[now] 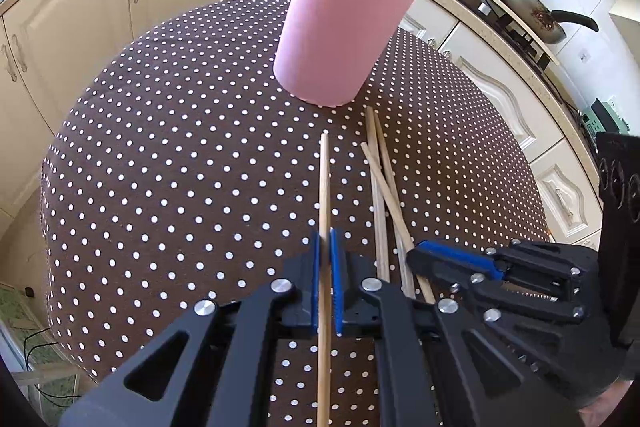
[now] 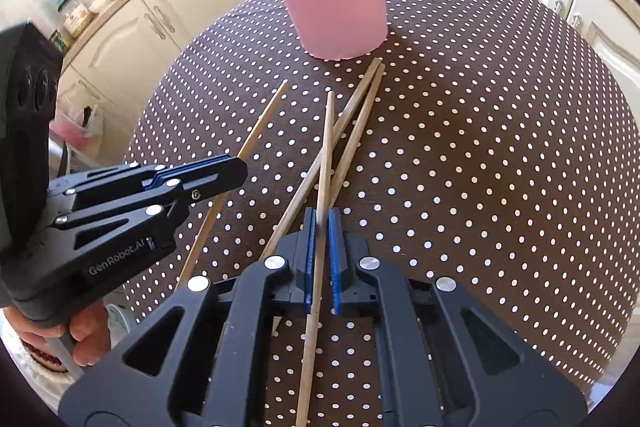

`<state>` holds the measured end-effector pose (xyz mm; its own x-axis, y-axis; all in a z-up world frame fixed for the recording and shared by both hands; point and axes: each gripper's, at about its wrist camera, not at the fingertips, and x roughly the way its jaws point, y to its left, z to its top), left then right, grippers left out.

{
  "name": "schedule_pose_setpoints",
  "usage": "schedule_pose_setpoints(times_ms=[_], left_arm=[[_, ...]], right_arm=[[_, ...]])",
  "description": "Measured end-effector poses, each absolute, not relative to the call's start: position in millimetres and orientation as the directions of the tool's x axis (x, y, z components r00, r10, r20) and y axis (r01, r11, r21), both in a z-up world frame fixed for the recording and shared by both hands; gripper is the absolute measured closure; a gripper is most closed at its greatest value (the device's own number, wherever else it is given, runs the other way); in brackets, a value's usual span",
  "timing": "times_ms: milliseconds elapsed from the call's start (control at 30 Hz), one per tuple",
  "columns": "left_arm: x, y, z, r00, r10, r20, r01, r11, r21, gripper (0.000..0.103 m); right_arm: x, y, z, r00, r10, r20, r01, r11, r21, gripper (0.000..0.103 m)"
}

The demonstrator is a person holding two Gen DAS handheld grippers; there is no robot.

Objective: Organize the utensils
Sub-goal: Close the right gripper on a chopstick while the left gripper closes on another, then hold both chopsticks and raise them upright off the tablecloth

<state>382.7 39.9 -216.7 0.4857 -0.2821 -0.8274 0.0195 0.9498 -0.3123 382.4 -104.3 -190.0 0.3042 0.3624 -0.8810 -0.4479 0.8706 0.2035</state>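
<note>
Left gripper (image 1: 327,247): points steeply down; black frame with blue pads; jaws closed to a narrow gap, pinching one chopstick (image 1: 324,195) that runs lengthwise between the pads.
Right gripper (image 2: 322,227): points steeply down; same black-and-blue build; jaws closed tight on a second chopstick (image 2: 327,147), also lengthwise.
Relative pose: the two grippers sit side by side, near each other, tips apart.
Left hand (image 2: 86,337): bare fingers wrapped around the left gripper's grey handle, seen low in the right wrist view.
</note>
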Motion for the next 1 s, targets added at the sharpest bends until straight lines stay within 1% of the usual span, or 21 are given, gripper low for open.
schedule_pose_setpoints(times_ms=[200,367,567,667,700,800,867,1000], left_arm=[[383,39,-213,0.487,-0.29,-0.824,0.031,0.948,-0.315,0.097],[381,43,-207,0.498,-0.295,-0.815,0.034,0.946,-0.322,0.097],[371,45,-185,0.554,-0.314,-0.771,0.073,0.941,-0.331,0.097],[363,46,-167,0.605,-0.322,-0.728,0.108,0.939,-0.326,0.097],[361,46,-162,0.617,-0.325,-0.717,0.117,0.939,-0.325,0.097],[358,45,-151,0.637,-0.332,-0.695,0.133,0.936,-0.325,0.097],[356,45,-147,0.646,-0.337,-0.685,0.136,0.934,-0.332,0.097],[357,45,-144,0.644,-0.332,-0.689,0.138,0.937,-0.322,0.097]], right_arm=[[381,-97,-191,0.327,0.358,-0.875,-0.445,0.875,0.192,0.097],[376,-114,-183,0.349,0.383,-0.855,-0.453,0.868,0.204,0.097],[367,-125,-164,0.395,0.454,-0.798,-0.477,0.844,0.244,0.097],[361,-129,-149,0.43,0.489,-0.759,-0.489,0.833,0.259,0.097],[359,-130,-145,0.438,0.496,-0.75,-0.493,0.83,0.261,0.099],[355,-128,-133,0.464,0.512,-0.723,-0.5,0.825,0.263,0.1],[354,-127,-128,0.474,0.515,-0.714,-0.503,0.824,0.26,0.1],[355,-122,-127,0.474,0.491,-0.73,-0.5,0.833,0.236,0.1]])
